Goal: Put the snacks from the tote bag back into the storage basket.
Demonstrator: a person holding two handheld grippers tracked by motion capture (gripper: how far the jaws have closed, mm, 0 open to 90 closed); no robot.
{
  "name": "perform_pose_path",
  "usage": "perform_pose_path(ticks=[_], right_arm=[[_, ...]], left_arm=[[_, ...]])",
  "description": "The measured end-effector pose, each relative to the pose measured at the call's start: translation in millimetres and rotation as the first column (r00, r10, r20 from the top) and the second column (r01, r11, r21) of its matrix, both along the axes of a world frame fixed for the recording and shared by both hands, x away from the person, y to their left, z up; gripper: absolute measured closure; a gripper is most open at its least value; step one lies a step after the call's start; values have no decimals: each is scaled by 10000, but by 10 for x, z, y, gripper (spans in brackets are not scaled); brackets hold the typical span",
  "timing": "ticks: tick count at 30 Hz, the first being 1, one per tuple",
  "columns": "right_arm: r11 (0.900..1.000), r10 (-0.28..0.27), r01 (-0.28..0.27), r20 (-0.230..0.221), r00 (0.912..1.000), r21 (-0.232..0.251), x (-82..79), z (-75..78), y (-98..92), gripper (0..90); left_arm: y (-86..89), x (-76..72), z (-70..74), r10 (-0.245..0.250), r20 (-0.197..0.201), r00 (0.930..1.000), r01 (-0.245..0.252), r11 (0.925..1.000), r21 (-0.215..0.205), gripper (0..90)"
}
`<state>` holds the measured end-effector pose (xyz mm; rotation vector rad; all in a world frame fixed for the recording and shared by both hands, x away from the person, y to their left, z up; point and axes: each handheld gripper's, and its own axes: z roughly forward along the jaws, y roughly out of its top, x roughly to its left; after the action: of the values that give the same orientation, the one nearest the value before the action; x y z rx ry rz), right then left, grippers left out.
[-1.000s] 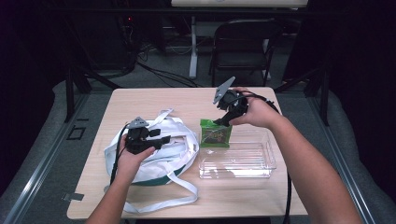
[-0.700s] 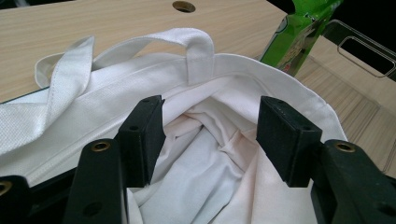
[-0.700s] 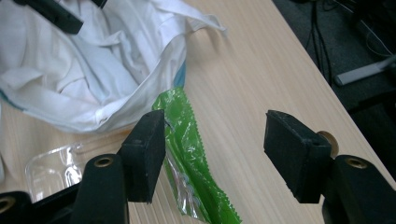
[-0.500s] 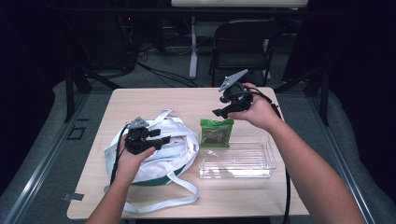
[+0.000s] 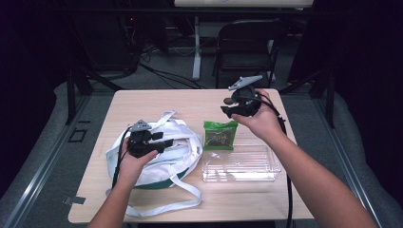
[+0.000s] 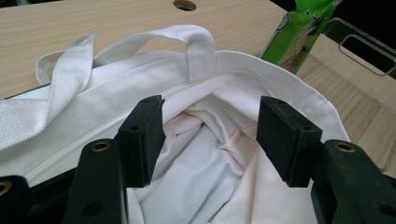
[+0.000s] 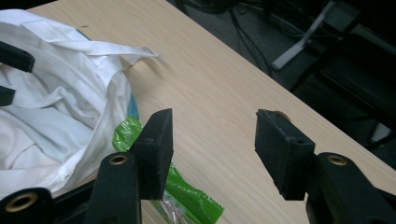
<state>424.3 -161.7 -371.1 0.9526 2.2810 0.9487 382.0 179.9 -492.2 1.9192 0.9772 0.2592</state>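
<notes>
My left hand-held gripper [image 5: 164, 142] hovers over the white cloth tote bag with long white straps [image 5: 178, 152], jaws spread, pointing into its open mouth. In the left gripper view the pads [image 6: 142, 135] sit just above the crumpled white lining, nothing pinched between them; one strap [image 6: 196, 42] loops up past them at the bag's far rim.

My right hand-held gripper [image 5: 227, 107] is raised above the light wooden surface [image 5: 190, 102], well apart from the left one. Its jaws have just been closing a bit, but they are released and nothing is between them. In the right gripper view the gap between the pads [image 7: 156, 149] shows bare wood.

The small green crinkly snack packet [image 5: 220, 135] is just below and in front of my right hand-held gripper, leaning between the bag's edge and the clear plastic rectangular tray [image 5: 242, 164]. In the right gripper view the packet [image 7: 187, 196] lies under the left jaw, not touched. The tray is beside the packet, nearer my right forearm.
</notes>
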Motion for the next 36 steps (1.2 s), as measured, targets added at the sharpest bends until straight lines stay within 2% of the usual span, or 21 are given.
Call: perform_pose_path(ticks=[6,16,29,32,36], right_arm=[[9962,-306,335,-378,9988,798,-117,7,-88,532],[9913,-183,236,-419,9990,1296,-350,11,-221,544],[9922,73,-37,-279,9996,1246,-573,-126,-359,543],[9904,491,-453,-260,9985,1309,-646,-169,-395,543],[9905,618,-584,-238,9978,1244,-738,-236,-420,544]], left_arm=[[15,0,-1,21,-3,10000,-21,10000,-23,413],[28,-8,8,116,-28,9999,-116,9999,-77,412],[48,4,-4,177,-22,9998,-177,9998,-58,412],[54,8,-9,187,-40,9998,-188,9998,-59,410],[64,8,-11,231,-81,9997,-231,9997,-56,410]])
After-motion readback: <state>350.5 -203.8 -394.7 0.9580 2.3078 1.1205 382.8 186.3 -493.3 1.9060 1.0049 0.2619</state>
